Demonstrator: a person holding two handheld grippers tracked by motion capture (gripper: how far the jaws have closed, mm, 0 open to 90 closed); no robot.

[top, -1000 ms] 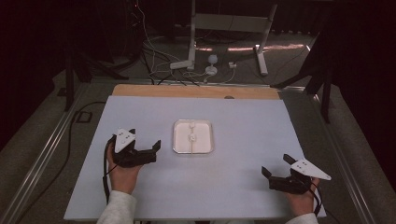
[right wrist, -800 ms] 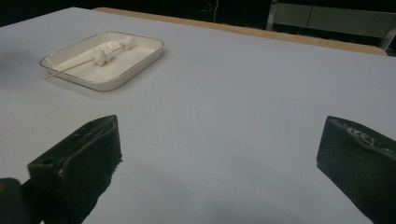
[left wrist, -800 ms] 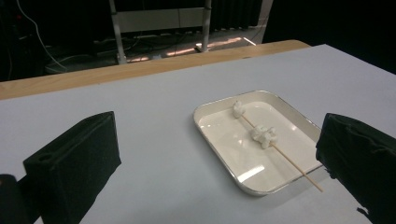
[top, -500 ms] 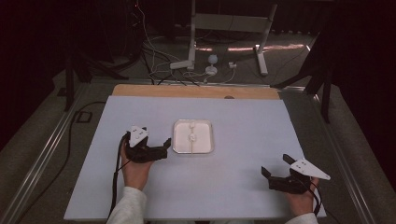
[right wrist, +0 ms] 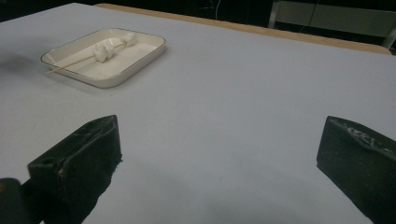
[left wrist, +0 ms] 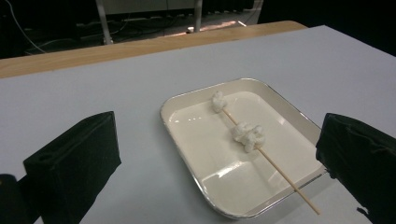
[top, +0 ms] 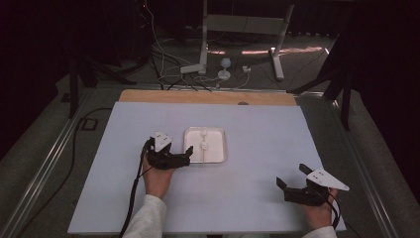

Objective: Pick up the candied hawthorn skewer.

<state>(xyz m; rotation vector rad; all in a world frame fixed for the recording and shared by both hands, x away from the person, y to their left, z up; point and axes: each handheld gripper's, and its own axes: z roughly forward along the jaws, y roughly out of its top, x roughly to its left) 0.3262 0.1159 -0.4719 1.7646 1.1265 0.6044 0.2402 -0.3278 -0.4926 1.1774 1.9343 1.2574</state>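
Overhead, the pale table (top: 247, 129) lies bare around a white tray (top: 205, 145) at its middle. Closer in, the left gripper view shows a skewer (left wrist: 266, 158) carrying two white lumps, its tip overhanging the tray's rim. The left gripper (top: 179, 153), wide open and empty, sits just beside the tray; the right gripper (top: 291, 182), likewise agape, is well apart.

Skewer (left wrist: 261, 151) in the tray (top: 220, 134) mid-table, left gripper (top: 184, 154) just beside its left edge, right gripper (top: 292, 181) well apart.

Left claw (top: 184, 154) spread just beside the white tray (top: 218, 134).
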